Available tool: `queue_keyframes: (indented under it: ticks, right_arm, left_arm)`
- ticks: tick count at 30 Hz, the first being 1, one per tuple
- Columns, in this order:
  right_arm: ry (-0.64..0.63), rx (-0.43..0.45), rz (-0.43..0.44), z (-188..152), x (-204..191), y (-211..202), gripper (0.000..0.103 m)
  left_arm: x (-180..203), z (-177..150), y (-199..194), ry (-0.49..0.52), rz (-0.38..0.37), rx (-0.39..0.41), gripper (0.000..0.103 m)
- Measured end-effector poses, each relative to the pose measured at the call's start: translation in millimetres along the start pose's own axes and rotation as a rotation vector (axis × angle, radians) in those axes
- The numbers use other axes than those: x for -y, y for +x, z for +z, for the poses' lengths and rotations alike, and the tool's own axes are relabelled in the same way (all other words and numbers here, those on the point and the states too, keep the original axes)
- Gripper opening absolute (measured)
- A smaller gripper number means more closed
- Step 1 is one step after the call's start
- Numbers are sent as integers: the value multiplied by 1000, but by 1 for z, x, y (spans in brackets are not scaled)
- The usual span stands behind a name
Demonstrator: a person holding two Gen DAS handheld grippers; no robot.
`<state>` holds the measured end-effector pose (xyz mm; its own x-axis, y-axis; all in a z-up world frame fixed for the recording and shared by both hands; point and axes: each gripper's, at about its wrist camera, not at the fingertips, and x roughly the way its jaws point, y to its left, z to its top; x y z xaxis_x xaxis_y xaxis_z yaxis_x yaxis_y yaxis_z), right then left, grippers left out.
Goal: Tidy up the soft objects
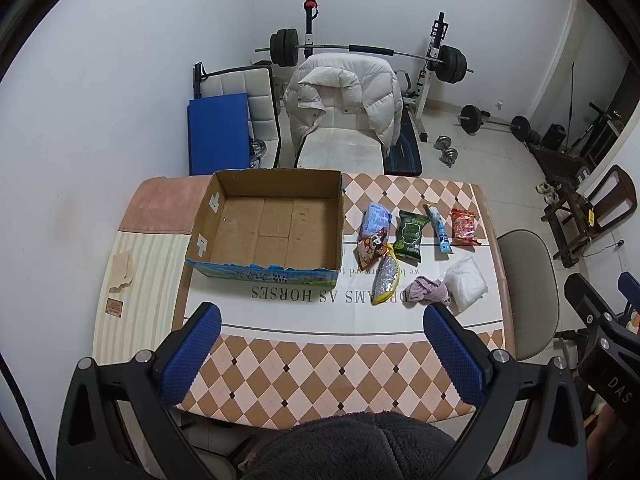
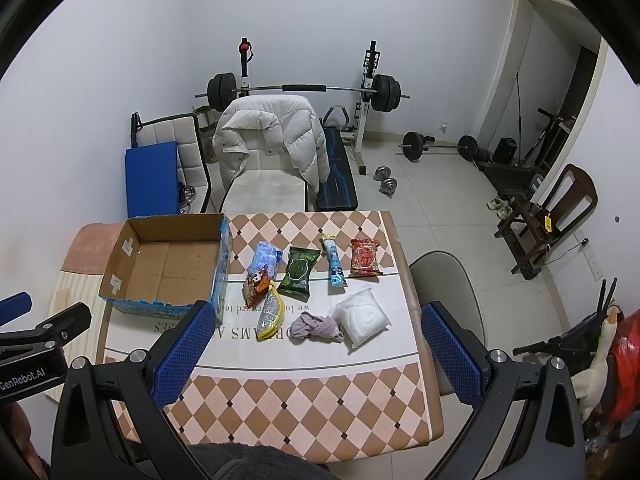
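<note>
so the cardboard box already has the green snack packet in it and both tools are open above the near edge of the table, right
Not quite. The cardboard box is empty; the left wrist view shows its bare bottom. The green snack packet lies on the table to the right of the box, among the other packets. The rest holds: the left tool and the right tool are both open above the table's near edge.

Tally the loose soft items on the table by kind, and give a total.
Snack and goods packets: 6, from the blue packet to the red packet
Cloth, purple: 1
White plastic bag: 1
Total: 8, all outside the cardboard box
</note>
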<state>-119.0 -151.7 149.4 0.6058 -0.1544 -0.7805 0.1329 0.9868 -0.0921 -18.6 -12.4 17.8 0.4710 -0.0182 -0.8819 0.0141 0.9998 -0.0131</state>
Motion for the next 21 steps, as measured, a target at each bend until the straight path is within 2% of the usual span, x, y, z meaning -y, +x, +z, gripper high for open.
queue_keyframes:
  ticks: [21]
  right_arm:
    - [1, 6, 11, 0, 3, -3, 103]
  left_arm:
    - [1, -1, -3, -9, -11, 20, 103]
